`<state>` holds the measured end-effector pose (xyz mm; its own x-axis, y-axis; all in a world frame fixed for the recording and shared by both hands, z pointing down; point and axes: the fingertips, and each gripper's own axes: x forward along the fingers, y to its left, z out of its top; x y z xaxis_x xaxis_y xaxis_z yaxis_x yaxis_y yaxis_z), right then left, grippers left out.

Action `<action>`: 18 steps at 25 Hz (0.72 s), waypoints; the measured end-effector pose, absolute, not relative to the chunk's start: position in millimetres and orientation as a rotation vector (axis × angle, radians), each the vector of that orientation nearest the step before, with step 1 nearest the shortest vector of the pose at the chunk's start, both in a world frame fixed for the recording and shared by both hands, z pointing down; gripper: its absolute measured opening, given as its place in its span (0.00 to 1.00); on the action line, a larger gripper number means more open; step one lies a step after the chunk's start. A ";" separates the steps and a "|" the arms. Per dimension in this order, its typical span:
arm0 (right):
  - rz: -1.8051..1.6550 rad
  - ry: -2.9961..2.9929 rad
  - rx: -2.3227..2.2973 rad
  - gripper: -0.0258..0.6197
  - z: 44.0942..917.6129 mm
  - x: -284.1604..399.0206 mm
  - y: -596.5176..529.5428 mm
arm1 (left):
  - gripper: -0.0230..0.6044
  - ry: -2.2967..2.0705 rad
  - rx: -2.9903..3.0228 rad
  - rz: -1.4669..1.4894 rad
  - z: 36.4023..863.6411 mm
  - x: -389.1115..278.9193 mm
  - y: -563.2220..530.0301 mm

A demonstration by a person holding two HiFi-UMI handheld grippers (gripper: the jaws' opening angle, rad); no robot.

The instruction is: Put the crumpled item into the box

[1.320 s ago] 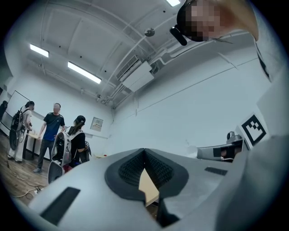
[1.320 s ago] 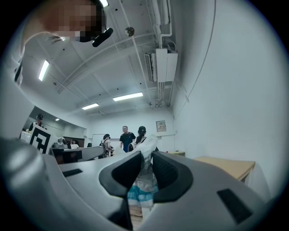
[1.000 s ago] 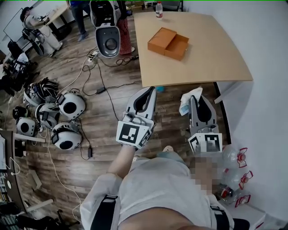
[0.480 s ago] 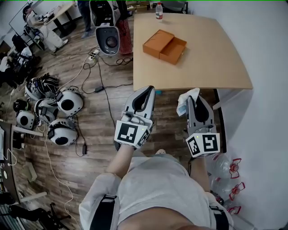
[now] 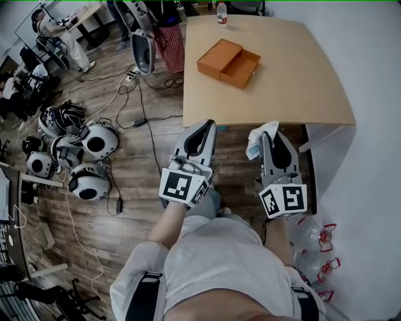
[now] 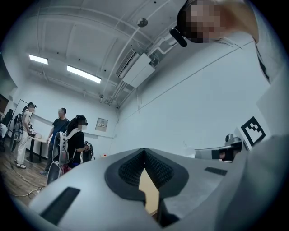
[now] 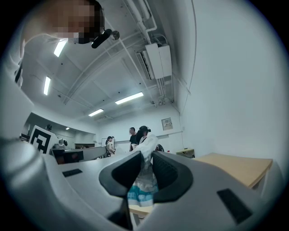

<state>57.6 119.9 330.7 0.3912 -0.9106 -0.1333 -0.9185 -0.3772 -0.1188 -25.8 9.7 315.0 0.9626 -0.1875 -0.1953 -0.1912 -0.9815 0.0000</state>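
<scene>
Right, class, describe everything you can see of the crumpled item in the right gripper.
The crumpled item is a white, soft-looking wad, paper or thin plastic, with blue-green print on its lower part. It is pinched between the pads of the right gripper, and its white top sticks out beyond the tips. It hangs in the air by the front edge of the table, touching nothing else, and is not in the orange box.

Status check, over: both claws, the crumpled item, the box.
Left claw shut, empty. Right claw shut on crumpled white-and-blue wrapper, near the tan wooden table edge. Open orange cardboard box on the table. Plastic bottle at far edge, away from box.
</scene>
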 end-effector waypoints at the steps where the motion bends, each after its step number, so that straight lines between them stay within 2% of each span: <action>1: 0.062 1.634 -2.472 0.16 330.4 59.7 118.7 | 0.06 0.300 -3.097 0.304 314.9 -23.9 7.7; 18: 0.070 1.577 -2.508 0.16 325.3 111.4 70.0 | 0.06 0.232 -3.119 0.321 310.1 35.1 -44.5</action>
